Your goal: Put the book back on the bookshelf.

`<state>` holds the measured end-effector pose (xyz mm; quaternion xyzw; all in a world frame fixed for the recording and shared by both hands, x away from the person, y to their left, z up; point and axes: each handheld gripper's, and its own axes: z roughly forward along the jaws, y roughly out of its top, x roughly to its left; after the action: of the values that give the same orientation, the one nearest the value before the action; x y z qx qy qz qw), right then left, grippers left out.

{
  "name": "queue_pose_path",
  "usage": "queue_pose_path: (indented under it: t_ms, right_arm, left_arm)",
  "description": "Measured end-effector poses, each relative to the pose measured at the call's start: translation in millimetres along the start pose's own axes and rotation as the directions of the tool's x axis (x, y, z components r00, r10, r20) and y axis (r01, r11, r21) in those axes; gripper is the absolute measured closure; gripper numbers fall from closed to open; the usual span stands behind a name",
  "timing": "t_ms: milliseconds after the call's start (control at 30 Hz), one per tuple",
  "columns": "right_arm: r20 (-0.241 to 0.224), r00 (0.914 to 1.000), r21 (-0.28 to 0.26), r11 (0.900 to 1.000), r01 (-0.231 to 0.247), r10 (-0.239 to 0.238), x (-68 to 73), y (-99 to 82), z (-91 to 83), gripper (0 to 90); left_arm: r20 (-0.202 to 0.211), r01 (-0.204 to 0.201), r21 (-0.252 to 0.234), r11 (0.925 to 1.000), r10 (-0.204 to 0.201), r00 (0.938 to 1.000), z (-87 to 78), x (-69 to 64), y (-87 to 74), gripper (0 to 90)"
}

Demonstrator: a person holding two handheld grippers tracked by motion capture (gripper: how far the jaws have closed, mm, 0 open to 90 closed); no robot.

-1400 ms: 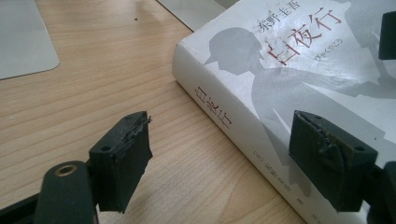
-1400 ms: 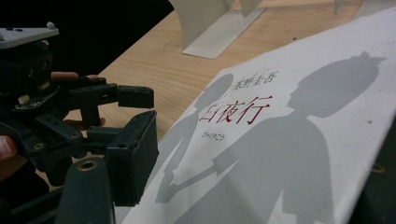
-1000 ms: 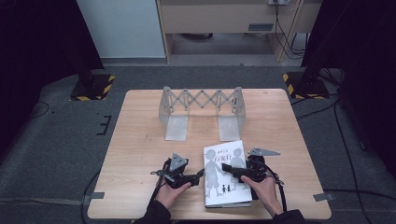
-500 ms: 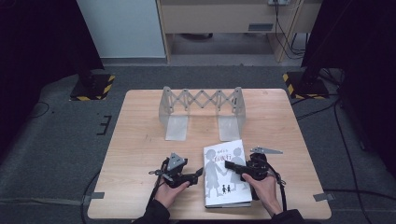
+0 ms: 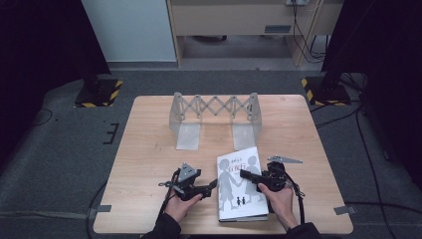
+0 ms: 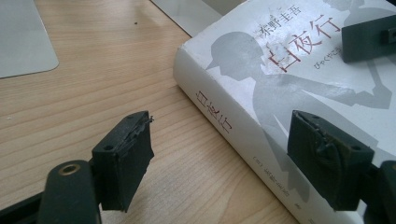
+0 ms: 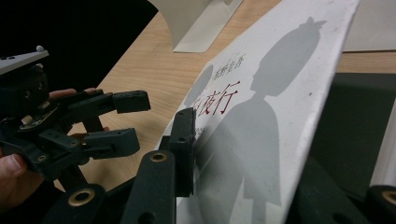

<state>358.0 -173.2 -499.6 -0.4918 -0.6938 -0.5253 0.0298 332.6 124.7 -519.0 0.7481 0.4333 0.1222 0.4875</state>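
1. Jaws of the right gripper (image 5: 250, 175) have just been closing, now pinching the lifted front cover (image 7: 261, 140) of the book (image 5: 241, 184); one black pad is pressing on the printed face, the other sitting behind the cover.
2. Cover is a thin, stiff, matte white sheet with grey child silhouettes and red characters, tilting up off the page block.
3. Jaws of the left gripper (image 5: 213, 185) are standing partly open, holding nothing, pointing at the book's spine (image 6: 229, 128).
4. Left pads are blocky black rubber with frayed edges; one is hovering over bare wood, the other over the cover edge near the spine.
5. Book is a thick white paperback lying flat just ahead of the left jaws, spine facing them, red lettering running down it.
6. Table (image 5: 149, 149) is pale wood with fine straight grain.
7. Beyond both jaws, well apart, a grey accordion-lattice rack (image 5: 215, 115) is standing on two flat, smooth, rounded plates.
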Motion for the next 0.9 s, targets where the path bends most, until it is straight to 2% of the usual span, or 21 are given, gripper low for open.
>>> queue_pose_path:
  t_ms: [133,333,600,767,900]
  right_arm:
    - [-0.027,0.9995,-0.013,0.9998,-0.015,0.014,2.6,1.7,-1.5,73.8]
    - [-0.059,0.9982,-0.041,0.9991,-0.009,0.007,9.9,4.4,-3.6,78.7]
    - [-0.094,0.9949,-0.060,0.9977,0.032,-0.037,17.5,6.9,-8.0,81.1]
    - [-0.110,0.9931,-0.072,0.9969,0.033,-0.041,17.6,7.5,-10.9,82.0]
    - [-0.130,0.9899,-0.089,0.9950,0.046,-0.058,17.8,7.5,-13.5,82.4]
  left_arm:
    - [0.018,0.003,-0.008,1.0000,-0.002,0.9998,-0.3,-0.6,0.2,21.4]
    - [0.064,0.017,-0.019,0.9997,-0.016,0.9978,-0.4,-4.1,0.3,21.2]
    - [0.123,0.030,-0.017,0.9994,-0.028,0.9921,2.6,-11.7,-1.4,19.4]
    - [0.143,0.039,-0.015,0.9991,-0.037,0.9890,4.4,-12.4,-2.9,13.7]
    - [0.178,0.039,-0.017,0.9991,-0.036,0.9834,6.1,-14.6,-3.7,8.7]
